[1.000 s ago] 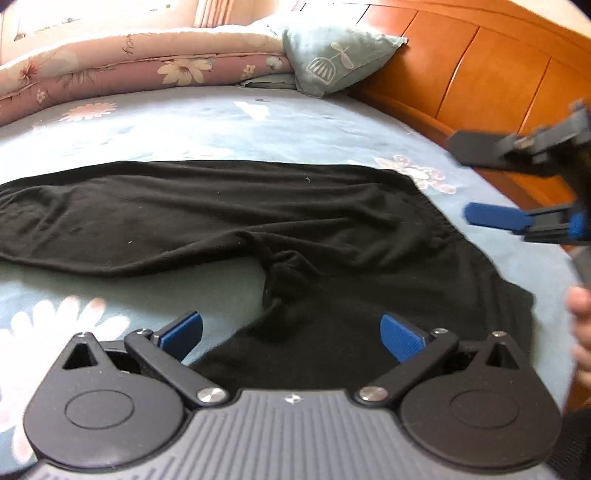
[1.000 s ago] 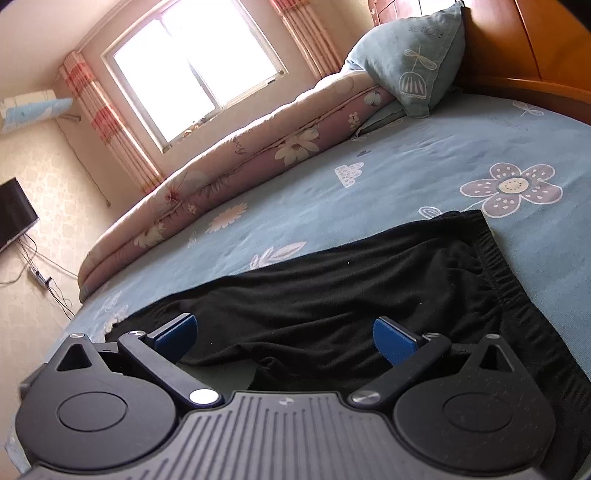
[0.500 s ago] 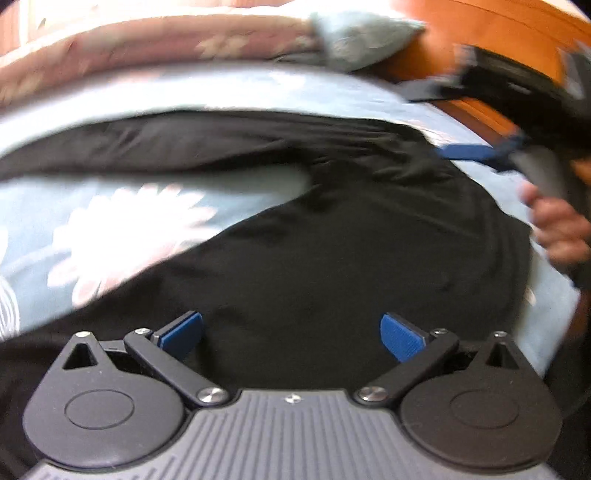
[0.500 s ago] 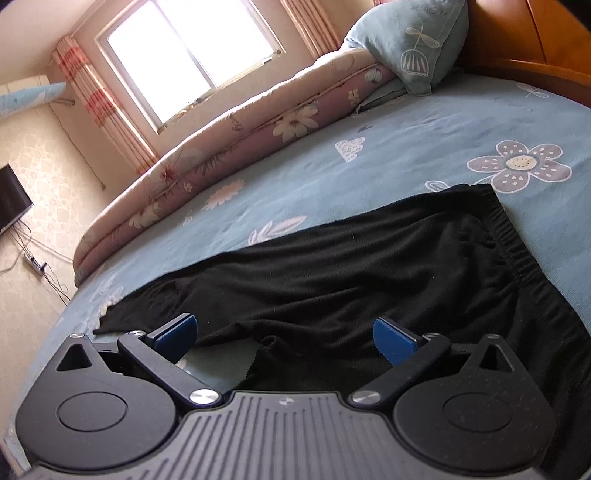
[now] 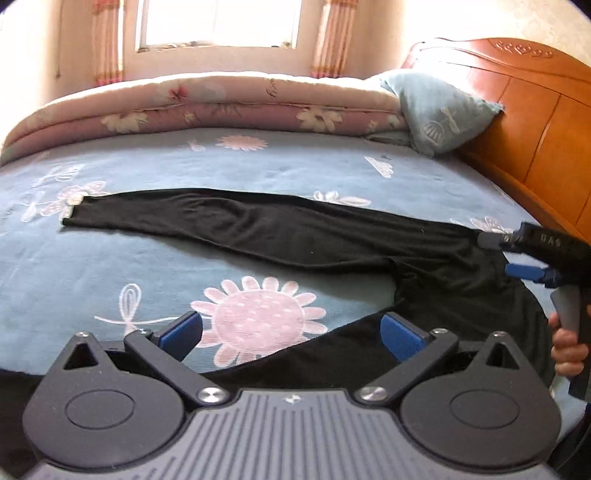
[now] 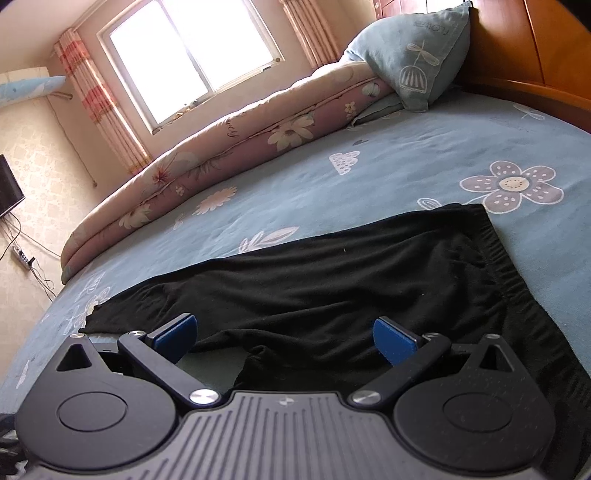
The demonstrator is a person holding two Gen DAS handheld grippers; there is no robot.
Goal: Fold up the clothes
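Left gripper (image 5: 291,334): jaws spread wide, released, nothing between the blue pads (image 5: 397,334). Hovering over the near edge of the bed (image 5: 110,280), above a pale pink flower print (image 5: 258,319) on the blue sheet. Right pad just over the near leg of the black trousers (image 5: 280,232); left pad over bare sheet.

Right gripper (image 6: 284,338): jaws likewise wide apart, empty, poised above the crotch of the trousers (image 6: 332,280), where the cloth bunches in a small fold. Seen from the left wrist at far right (image 5: 517,258), above the waist end, with a hand (image 5: 565,350) on its grip.

Trousers flat on the sheet, waistband (image 6: 513,273) at right near the wooden headboard (image 5: 535,122), far leg stretched out to the left, cuff lying by a white flower print. Near leg running down and left under the left gripper, with a wedge of blue sheet between the two legs.

Beyond: rolled floral quilt (image 5: 207,107) along the far side, blue pillow (image 5: 439,110) against the headboard, window (image 5: 221,22) with striped curtains.

Against half a second ago: left wrist view now sharp instead of blurred, swung left and raised, far cuff now in sight, pink flower now between the pads where black cloth was. Right wrist view a little nearer the cloth, otherwise much the same.
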